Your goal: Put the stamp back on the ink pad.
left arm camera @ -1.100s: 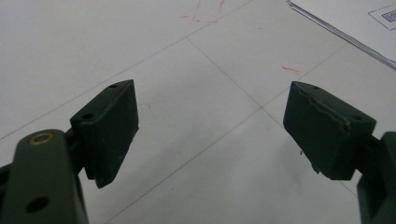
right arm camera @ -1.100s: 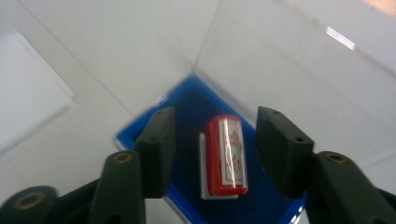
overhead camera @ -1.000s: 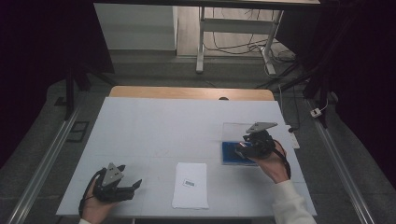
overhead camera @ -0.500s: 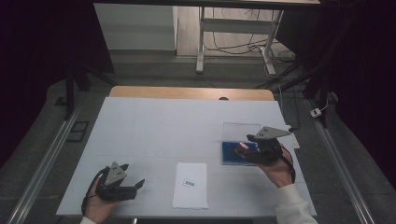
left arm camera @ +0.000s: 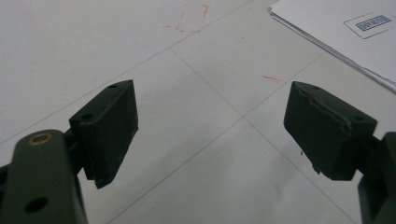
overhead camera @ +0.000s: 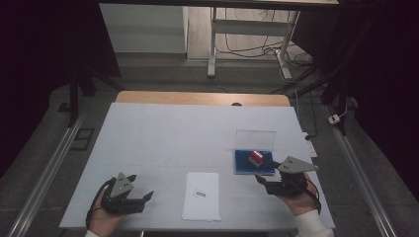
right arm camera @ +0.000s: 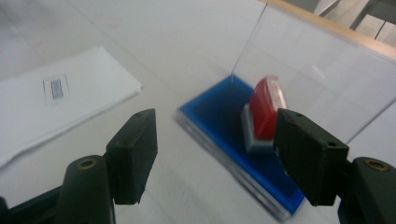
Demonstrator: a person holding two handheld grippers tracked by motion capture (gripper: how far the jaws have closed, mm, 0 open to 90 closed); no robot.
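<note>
The right hand-held gripper (overhead camera: 264,181) sits low over the worktop (overhead camera: 163,138), jaws spread wide with nothing between them; they have just been opening, and now the red stamp (right arm camera: 266,107) stands a little ahead of them, well clear of both pads. It rests on the blue ink pad (right arm camera: 219,116), just in front of the case's clear lid (right arm camera: 317,74), which stands upright beyond it. From the high view the red stamp (overhead camera: 256,158) is slightly ahead and to the left of the gripper tips.

It looks like a small, light piece: hard red plastic top, grey base, stiff all through. Smooth sides, so likely a bit slippery; I'd take it across the red body, above the grey base, pads flat on opposite faces. The lid behind looks thin and easy to knock, and the inked face underneath would smear if dragged, so a straight lift seems wise.

Pose now: the right hand (overhead camera: 299,200) holds its gripper nearly level, pointing across towards the pad, wrist near the worktop's front edge. Over on the other side, the left hand-held gripper (overhead camera: 143,198) is parked low, jaws also wide and empty, aimed at bare worktop, with the white sheet (overhead camera: 201,195) and its barcode label off to its right, well apart from the pads
</note>
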